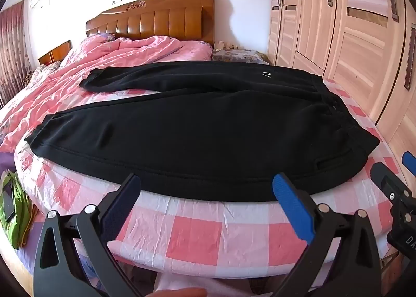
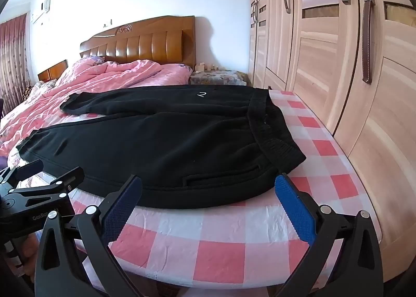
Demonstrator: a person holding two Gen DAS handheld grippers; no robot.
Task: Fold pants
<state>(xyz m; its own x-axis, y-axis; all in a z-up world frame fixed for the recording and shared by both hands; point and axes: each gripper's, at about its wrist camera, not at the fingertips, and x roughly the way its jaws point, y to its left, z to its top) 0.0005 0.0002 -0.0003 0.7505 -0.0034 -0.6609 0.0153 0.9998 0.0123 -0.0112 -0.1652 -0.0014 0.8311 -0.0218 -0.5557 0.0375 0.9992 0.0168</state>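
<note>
Black pants (image 1: 197, 125) are laid flat on the bed (image 1: 197, 229) for folding; left gripper (image 1: 206, 193) and right gripper (image 2: 208, 193) are held wide apart, nothing grasped.

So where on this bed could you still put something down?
Bare checkered sheet lies between the pants waistband and the wardrobe, and along the near edge before both open grippers. The far side is crowded by the pink quilt.
</note>
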